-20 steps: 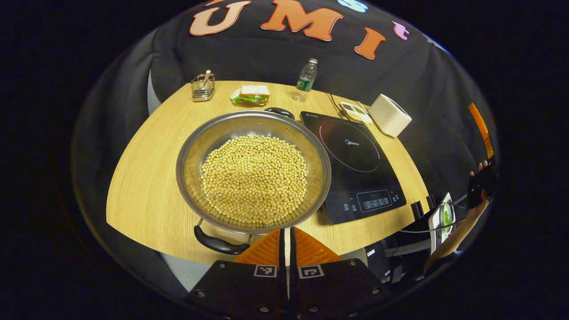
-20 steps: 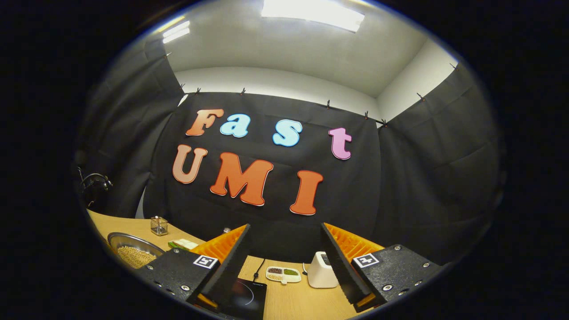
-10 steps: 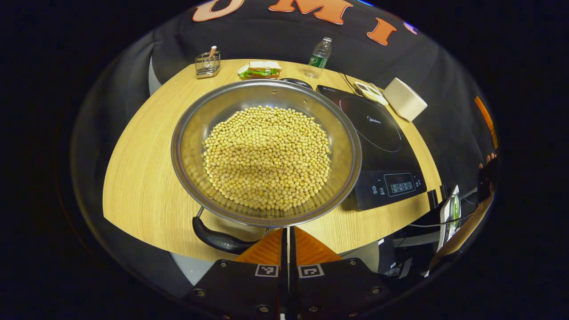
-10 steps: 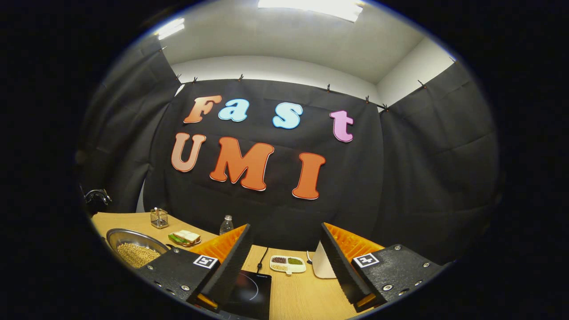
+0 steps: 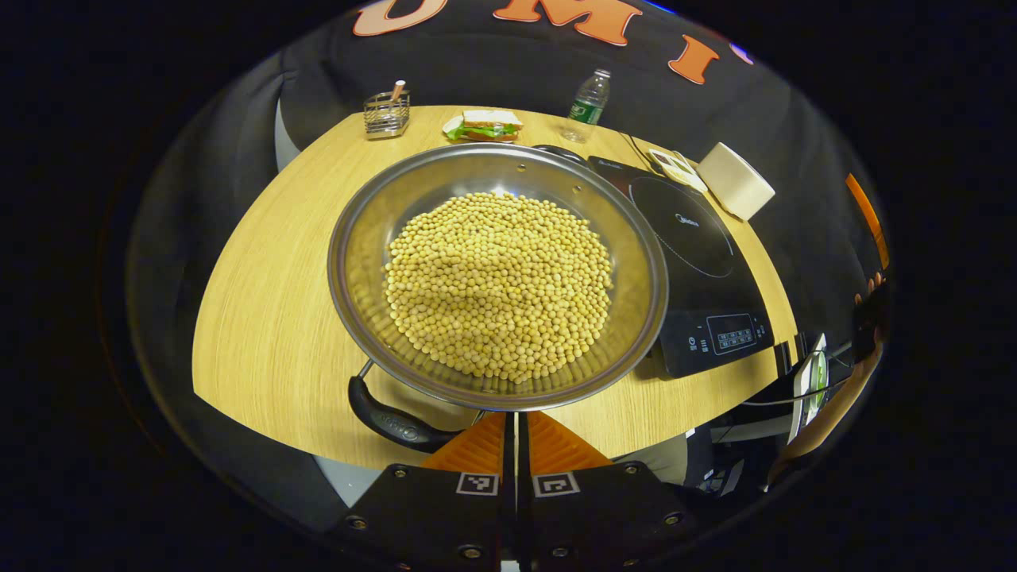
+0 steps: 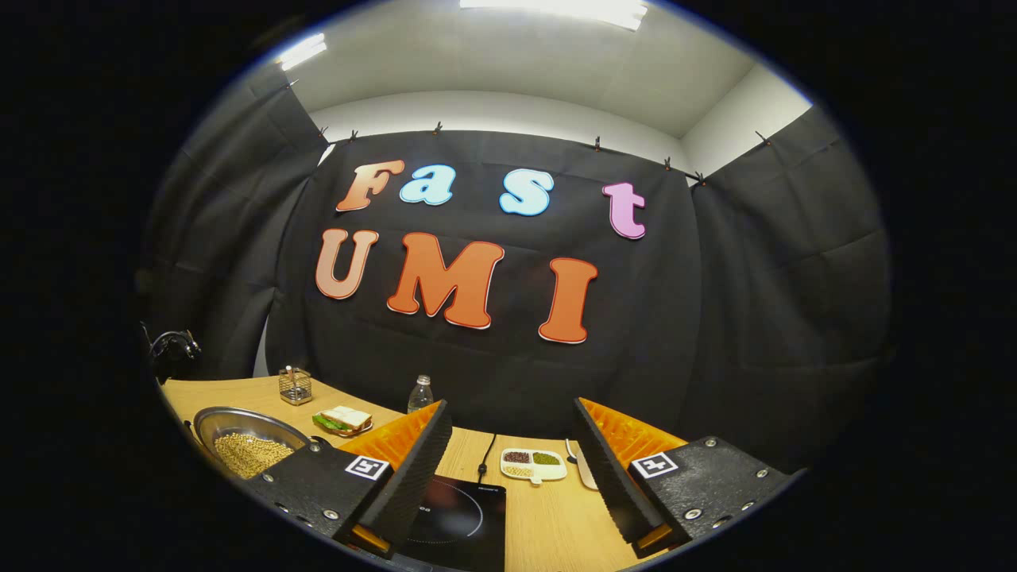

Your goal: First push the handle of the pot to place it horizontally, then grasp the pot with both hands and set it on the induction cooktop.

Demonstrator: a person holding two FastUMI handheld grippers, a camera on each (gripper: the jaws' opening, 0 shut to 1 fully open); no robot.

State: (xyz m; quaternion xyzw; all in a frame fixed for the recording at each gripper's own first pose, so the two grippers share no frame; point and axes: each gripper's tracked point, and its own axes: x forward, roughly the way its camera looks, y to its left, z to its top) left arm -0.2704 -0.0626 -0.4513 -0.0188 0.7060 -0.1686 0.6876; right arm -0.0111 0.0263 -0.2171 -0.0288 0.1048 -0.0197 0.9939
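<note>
On the counter (image 5: 262, 318) we see a wide, shallow steel pot (image 5: 498, 274), heaped almost to its sloping wall with pale round beans (image 5: 499, 284). It sits just left of the black cooktop (image 5: 699, 270), its rim overlapping the cooktop's edge in our left gripper view, though we cannot tell if the two touch.

The pot has two dark loop handles: the near handle (image 5: 393, 419) at about 7 o'clock of the pot, the far handle (image 5: 558, 151) at about 1 o'clock, so the handle line runs slantwise, not yet horizontal.

Our left gripper (image 5: 515, 425) sits at the pot's 6 o'clock, jaws closed together on nothing, just right of the near handle. Our right gripper (image 6: 508, 445) is held well away, jaws wide apart and empty, above the cooktop's far side.

We judge the risks thus. A push that lands on the rim instead of the handle could slide the whole pot. A quick turn or a tilted lift could spill beans over the low wall. The closed tips could slip off the rounded handle. Behind, a bottle (image 5: 588, 99), a sandwich (image 5: 486, 125) and a small wire caddy (image 5: 387, 115) stand clear of the pot.
</note>
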